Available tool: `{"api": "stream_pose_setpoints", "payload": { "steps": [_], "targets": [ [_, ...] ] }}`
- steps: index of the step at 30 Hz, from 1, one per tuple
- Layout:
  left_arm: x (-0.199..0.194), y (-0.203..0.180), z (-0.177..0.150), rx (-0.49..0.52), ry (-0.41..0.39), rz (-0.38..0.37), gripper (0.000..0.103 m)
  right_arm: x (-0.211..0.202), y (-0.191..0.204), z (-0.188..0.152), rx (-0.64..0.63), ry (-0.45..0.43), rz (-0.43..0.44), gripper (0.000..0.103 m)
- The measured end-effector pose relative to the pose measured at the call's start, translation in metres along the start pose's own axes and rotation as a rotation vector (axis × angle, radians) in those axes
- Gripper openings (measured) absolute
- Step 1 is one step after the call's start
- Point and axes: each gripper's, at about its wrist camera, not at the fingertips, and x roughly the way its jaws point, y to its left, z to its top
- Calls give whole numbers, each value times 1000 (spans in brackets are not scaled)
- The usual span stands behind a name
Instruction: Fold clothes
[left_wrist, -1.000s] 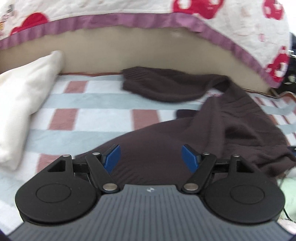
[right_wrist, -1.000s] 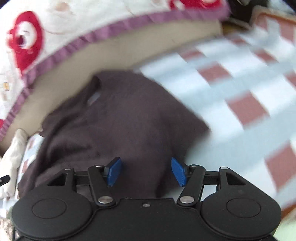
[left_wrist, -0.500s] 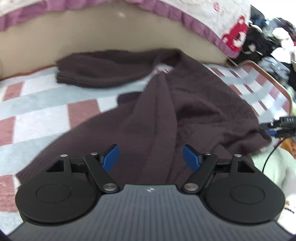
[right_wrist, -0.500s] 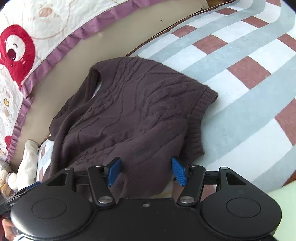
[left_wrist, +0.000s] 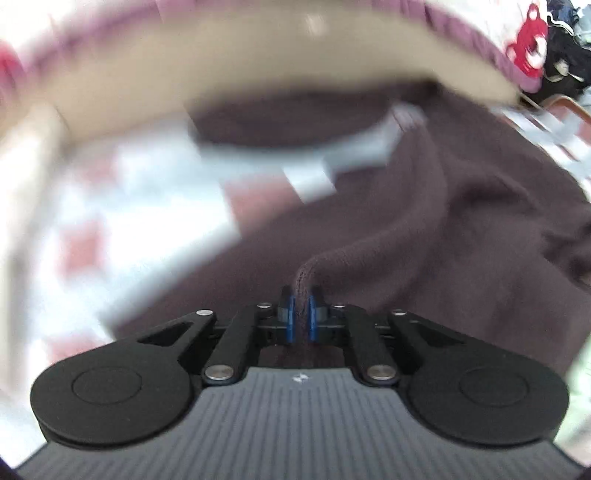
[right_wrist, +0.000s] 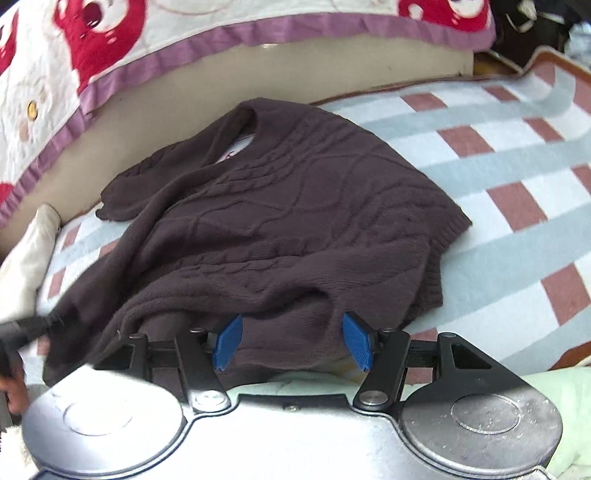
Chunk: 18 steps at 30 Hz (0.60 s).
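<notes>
A dark brown knit sweater (right_wrist: 295, 206) lies rumpled on a checked bed cover (right_wrist: 517, 155). In the left wrist view my left gripper (left_wrist: 300, 319) is shut on a pinched fold of the sweater (left_wrist: 461, 236), which rises from the jaws; this view is blurred by motion. In the right wrist view my right gripper (right_wrist: 291, 341) is open, its blue pads (right_wrist: 228, 341) over the sweater's near edge, holding nothing. The left gripper also shows at the far left of the right wrist view (right_wrist: 26, 326), gripping the sweater's left edge.
A quilt with red figures and a purple border (right_wrist: 147, 48) hangs over a beige bed frame (right_wrist: 332, 62) at the back. A white pillow (right_wrist: 26, 258) lies at the left. Pale green fabric (right_wrist: 546, 391) lies by the bed's near edge. Dark clutter (left_wrist: 565, 48) sits at the far right.
My left gripper has closed on a fold of the sweater and is moving fast. My right gripper stays open and has dropped lower, closer to the sweater's near edge.
</notes>
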Motion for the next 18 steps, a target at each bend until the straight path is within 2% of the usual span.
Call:
{"api": "stream_pose_setpoints", "payload": {
  "steps": [2,3,5,7,10,11,12,14,16,18],
  "targets": [
    [5,2,8,85,-79,184,7,-1,4,-3,-13,-1,11,66],
    [13,7,13,97,-77,260,7,0,5,-4,-19,-1,32,66],
    [33,32,23,-4,-38,335,9,2,7,-6,-29,-2,76,65],
    [46,59,27,-130,-7,381,21,7,10,-7,-36,7,125,65],
    [44,84,23,-184,39,512,32,20,26,-6,-94,45,193,65],
    [37,91,22,-207,43,480,39,25,35,-6,-123,60,206,65],
    [28,97,21,-239,40,411,43,29,42,-5,-150,76,211,65],
    [11,109,19,-301,34,273,43,35,53,-4,-184,108,222,65],
    [-6,106,20,-327,7,86,43,34,58,-8,-203,136,273,65],
    [-18,89,21,-292,-9,-75,47,30,61,-12,-234,154,317,65]
  ]
}}
